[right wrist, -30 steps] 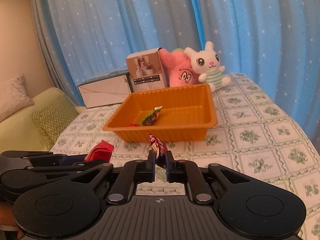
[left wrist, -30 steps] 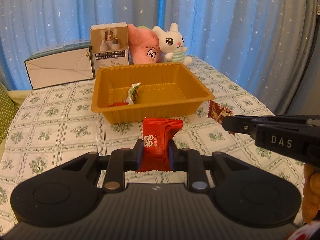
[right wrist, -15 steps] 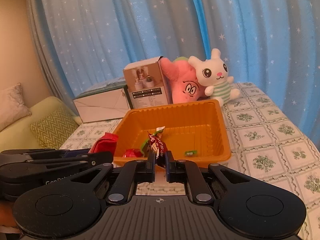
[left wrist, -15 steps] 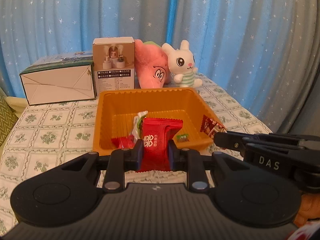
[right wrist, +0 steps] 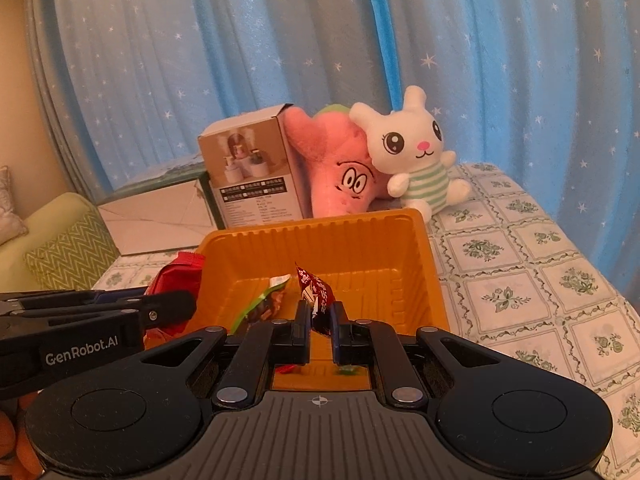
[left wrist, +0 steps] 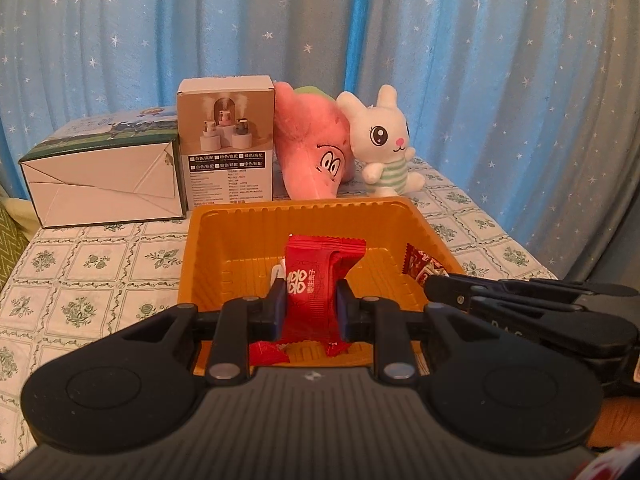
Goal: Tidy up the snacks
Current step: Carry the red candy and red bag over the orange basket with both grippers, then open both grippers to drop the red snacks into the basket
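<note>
My left gripper [left wrist: 311,305] is shut on a red snack packet [left wrist: 320,276] and holds it over the near part of the orange tray [left wrist: 304,210]. My right gripper [right wrist: 320,320] is shut on a dark red patterned snack packet [right wrist: 314,292], also above the orange tray [right wrist: 420,256]. In the left wrist view the right gripper's packet [left wrist: 422,266] shows at the tray's right rim. In the right wrist view the left gripper's red packet [right wrist: 176,276] shows at the tray's left rim. A green-edged wrapper [right wrist: 262,304] and small red wrappers [left wrist: 267,352] lie in the tray.
Behind the tray stand a brown product box [left wrist: 226,148], a white-and-green carton [left wrist: 100,176], a pink plush [left wrist: 312,148] and a white bunny plush [left wrist: 386,144]. The table has a green-patterned cloth [right wrist: 520,280]. Blue curtains hang behind. A green cushion [right wrist: 68,248] lies left.
Both grippers have moved forward with their packets, from in front of the tray to above its inside. Both stay shut.
</note>
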`<state>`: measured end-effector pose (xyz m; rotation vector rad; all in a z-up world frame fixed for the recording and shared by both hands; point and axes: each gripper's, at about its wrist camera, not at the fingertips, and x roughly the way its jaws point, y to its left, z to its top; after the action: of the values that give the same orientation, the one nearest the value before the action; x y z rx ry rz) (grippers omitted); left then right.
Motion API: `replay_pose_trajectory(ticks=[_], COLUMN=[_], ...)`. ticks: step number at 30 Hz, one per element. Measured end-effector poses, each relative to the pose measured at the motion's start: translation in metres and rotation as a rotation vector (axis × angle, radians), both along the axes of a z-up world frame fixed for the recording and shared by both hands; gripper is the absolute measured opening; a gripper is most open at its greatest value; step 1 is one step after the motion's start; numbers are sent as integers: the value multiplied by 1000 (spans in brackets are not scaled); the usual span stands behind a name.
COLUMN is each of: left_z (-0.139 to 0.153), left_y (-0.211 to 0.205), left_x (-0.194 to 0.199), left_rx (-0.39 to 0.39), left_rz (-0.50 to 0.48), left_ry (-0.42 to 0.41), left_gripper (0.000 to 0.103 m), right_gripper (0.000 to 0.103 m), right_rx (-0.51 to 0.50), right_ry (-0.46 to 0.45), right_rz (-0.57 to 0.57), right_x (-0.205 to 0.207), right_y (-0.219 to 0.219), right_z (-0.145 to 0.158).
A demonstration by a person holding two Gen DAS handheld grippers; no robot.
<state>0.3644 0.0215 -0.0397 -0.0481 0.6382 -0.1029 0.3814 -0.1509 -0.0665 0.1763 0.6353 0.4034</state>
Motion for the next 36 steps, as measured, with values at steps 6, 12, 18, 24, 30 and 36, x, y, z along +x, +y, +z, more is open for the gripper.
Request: replay_pose_trajectory(ticks=[6, 12, 18, 24, 30, 36], left_z=[-9, -17, -22, -25, -25, -26], left_y=[5, 4, 5, 7, 9, 9], left_x=[21, 38, 44, 42, 40, 38], left_rx=[-44, -65, -48, -15, -12, 4], left_rz=[1, -10, 12, 40, 45, 48], left_ry=[6, 1, 14, 32, 32, 39], left_gripper=[23, 23, 32, 32, 32, 32], right_gripper=[10, 10, 10, 10, 10, 11], right_rx=[9, 10, 22, 41, 57, 94], right_ry=[13, 23, 39, 44, 12, 37], right_rz=[-14, -21, -32, -34, -35, -55], right_x=[19, 30, 34, 34, 33, 37], right_y=[1, 0, -8, -10, -7, -11], right_z=[-7, -13, -18, -16, -15, -23])
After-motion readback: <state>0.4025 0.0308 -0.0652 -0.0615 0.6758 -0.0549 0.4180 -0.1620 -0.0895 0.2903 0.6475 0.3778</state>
